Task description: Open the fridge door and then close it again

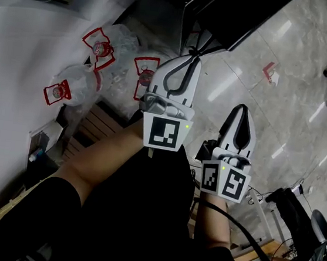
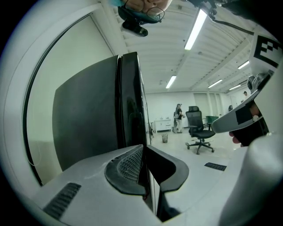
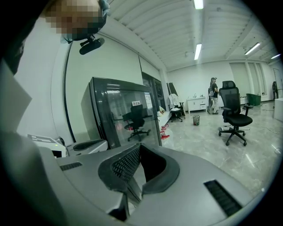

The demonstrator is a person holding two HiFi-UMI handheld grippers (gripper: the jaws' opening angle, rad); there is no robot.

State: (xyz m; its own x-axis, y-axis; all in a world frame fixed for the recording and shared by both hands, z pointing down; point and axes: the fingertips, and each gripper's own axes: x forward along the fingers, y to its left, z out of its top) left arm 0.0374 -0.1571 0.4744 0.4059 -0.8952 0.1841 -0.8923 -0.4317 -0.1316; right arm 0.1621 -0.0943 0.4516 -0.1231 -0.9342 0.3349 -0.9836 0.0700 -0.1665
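The fridge [image 2: 88,114] is a tall black cabinet with a glossy glass door [image 2: 131,99]; it stands right in front of my left gripper [image 2: 142,148]. I see the cabinet edge-on, and the seam between door and body looks tight. The left jaws are pressed together with nothing between them. In the head view the left gripper [image 1: 191,56] points at the fridge's lower corner [image 1: 237,12]; contact is unclear. My right gripper [image 1: 242,109] hangs lower and to the right, off the fridge. Its jaws [image 3: 138,148] are shut and empty, and the glass door [image 3: 126,114] shows beyond them.
Water jugs with red handles [image 1: 100,45] stand on a wooden pallet [image 1: 93,124] left of the fridge. A white wall [image 1: 16,79] runs along the left. On the tiled floor are a black office chair [image 3: 232,114] and, far off, a person [image 3: 213,95].
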